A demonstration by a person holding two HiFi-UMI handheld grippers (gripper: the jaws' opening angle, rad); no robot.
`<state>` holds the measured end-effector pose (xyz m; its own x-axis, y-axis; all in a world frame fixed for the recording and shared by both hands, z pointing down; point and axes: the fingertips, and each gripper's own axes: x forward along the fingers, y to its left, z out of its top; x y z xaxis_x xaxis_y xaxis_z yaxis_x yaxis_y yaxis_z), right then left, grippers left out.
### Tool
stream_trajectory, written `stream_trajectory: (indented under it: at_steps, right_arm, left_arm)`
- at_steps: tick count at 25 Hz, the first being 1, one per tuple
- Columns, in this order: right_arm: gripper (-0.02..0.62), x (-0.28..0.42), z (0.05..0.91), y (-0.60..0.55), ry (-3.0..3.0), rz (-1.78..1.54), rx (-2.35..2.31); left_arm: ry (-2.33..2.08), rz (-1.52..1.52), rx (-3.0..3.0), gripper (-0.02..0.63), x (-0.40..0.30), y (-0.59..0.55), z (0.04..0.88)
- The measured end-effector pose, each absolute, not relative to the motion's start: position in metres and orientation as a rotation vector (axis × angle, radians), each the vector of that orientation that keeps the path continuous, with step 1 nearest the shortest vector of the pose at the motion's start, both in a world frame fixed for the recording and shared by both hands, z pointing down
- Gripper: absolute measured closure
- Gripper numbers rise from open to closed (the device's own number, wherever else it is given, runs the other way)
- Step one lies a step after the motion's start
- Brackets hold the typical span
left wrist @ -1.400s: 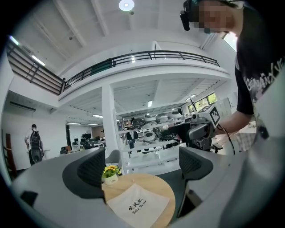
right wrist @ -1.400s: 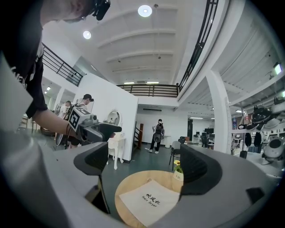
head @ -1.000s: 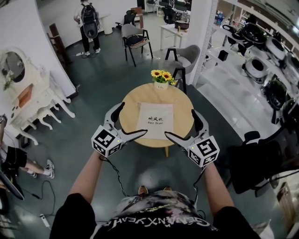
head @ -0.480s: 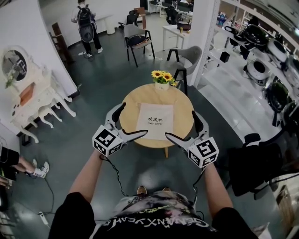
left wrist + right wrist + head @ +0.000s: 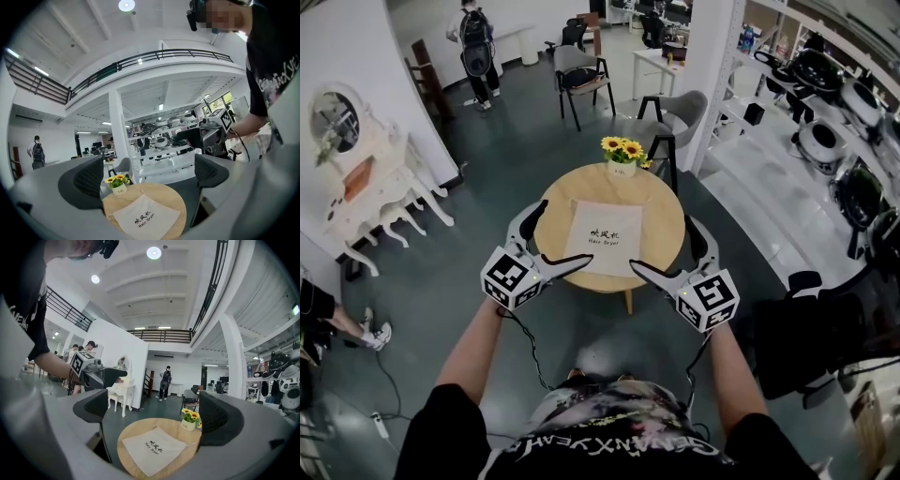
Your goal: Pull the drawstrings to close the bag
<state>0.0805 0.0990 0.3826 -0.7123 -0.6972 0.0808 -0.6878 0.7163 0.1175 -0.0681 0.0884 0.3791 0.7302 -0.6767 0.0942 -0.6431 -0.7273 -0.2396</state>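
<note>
I note a flower pot (image 5: 622, 159) on the table (image 5: 666, 202), beyond the bag (image 5: 602, 238). The bag lies between my left gripper (image 5: 567, 232) and right gripper (image 5: 661, 244), both wide open and empty.

Bare round wooden table (image 5: 663, 223) either side of the flat white cloth bag (image 5: 602, 238); white sunflower pot (image 5: 621, 163) blocks the far edge.

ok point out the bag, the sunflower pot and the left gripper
bag (image 5: 603, 237), head view, middle of the white cloth
sunflower pot (image 5: 620, 170), head view, front of the white pot
left gripper (image 5: 565, 234), head view, midway between its open fingertips
</note>
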Motion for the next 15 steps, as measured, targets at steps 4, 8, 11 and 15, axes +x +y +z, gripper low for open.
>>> stream_trajectory:
  at_steps: [4,8,11,15]
  right_arm:
    - [0.011,0.090,0.382,0.102,-2.815,-0.125,1.112]
    - [0.011,0.096,0.382,0.105,-2.821,-0.130,1.096]
    - [0.011,0.099,0.386,0.103,-2.825,-0.124,1.097]
    - [0.011,0.101,0.391,0.095,-2.820,-0.122,1.096]
  left_arm:
    - [1.086,-0.264,-2.728,0.020,-0.059,0.094,0.377]
    - [1.092,-0.271,-2.724,0.020,-0.051,0.099,0.378]
    - [1.092,-0.279,-2.725,0.020,-0.046,0.098,0.383]
    - [1.086,-0.277,-2.731,0.020,-0.042,0.090,0.388]
